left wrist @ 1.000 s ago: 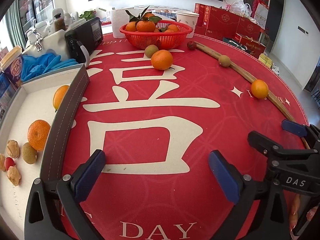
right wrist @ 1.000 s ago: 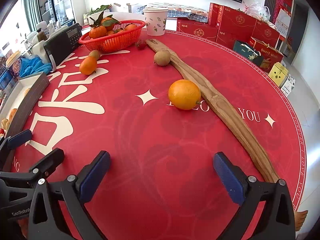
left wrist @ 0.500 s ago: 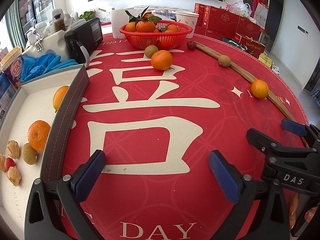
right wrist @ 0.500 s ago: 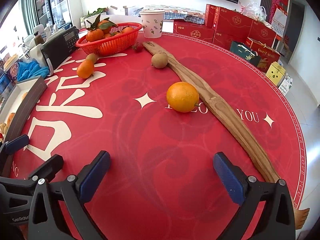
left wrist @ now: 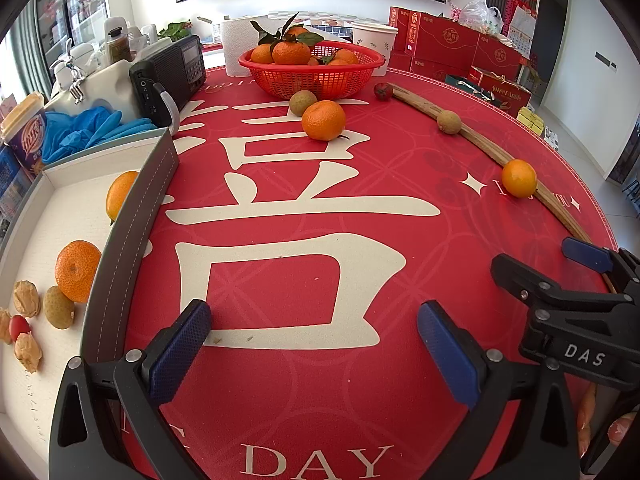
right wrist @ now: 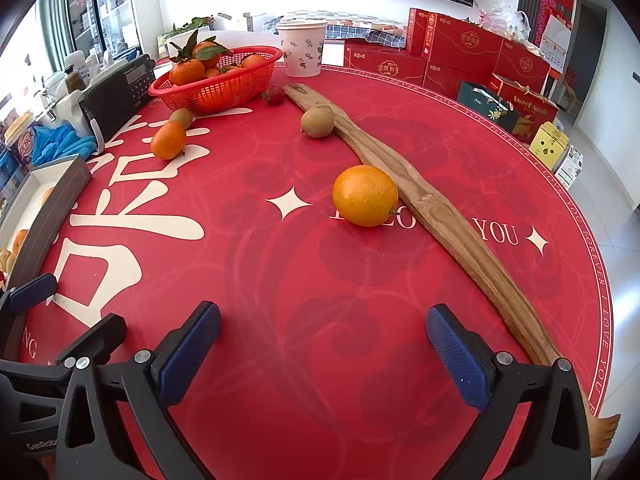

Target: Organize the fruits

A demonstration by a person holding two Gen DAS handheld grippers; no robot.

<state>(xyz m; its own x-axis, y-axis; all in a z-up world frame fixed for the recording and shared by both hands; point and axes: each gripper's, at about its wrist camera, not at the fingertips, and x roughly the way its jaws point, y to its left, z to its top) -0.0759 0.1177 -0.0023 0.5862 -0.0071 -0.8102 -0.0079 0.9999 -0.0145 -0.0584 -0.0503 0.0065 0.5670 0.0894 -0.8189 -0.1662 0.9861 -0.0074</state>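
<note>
Both grippers, left (left wrist: 314,344) and right (right wrist: 323,344), gape empty, and that round orange (right wrist: 365,195) may roll off along the wooden stick (right wrist: 432,208) if nudged.

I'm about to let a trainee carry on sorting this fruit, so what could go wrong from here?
1. The orange leans against the wooden stick; a push from the open right gripper might roll it off or shift the stick.
2. The tray has a raised rim, so fruit carried low could knock it.
3. The small red fruit looks soft; hard squeezing may bruise it.
</note>
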